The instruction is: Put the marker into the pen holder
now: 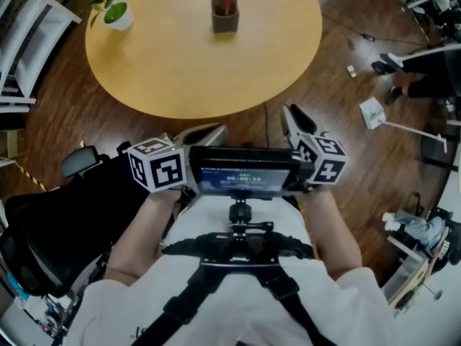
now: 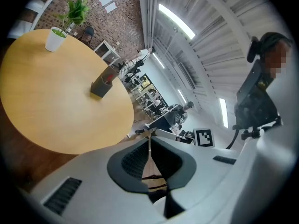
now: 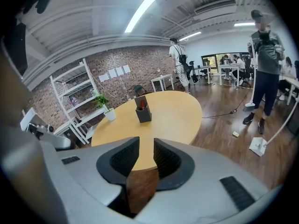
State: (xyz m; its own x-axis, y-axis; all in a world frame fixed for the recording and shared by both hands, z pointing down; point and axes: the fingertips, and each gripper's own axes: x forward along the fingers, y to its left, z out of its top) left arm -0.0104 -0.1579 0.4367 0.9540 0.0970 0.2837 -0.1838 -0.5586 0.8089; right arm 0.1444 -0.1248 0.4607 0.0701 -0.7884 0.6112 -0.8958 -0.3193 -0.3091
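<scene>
A dark pen holder [image 1: 225,21] stands at the far side of the round wooden table [image 1: 180,71], with a red marker [image 1: 227,4] upright inside it. The left gripper view shows the holder [image 2: 101,87] and the red marker [image 2: 108,80] too; in the right gripper view the holder [image 3: 143,114] is straight ahead. Both grippers are held close to the person's body, off the table's near edge. My left gripper [image 1: 215,130] [image 2: 149,141] is shut with its pads touching and nothing between them. My right gripper [image 1: 290,114] [image 3: 146,153] is slightly open and empty.
A potted plant [image 1: 117,14] sits at the table's far left edge. White shelving [image 1: 21,34] stands left of the table and a black chair [image 1: 65,215] is beside the person. A white floor stand [image 1: 374,112] lies right. A person [image 3: 264,64] stands beyond the table.
</scene>
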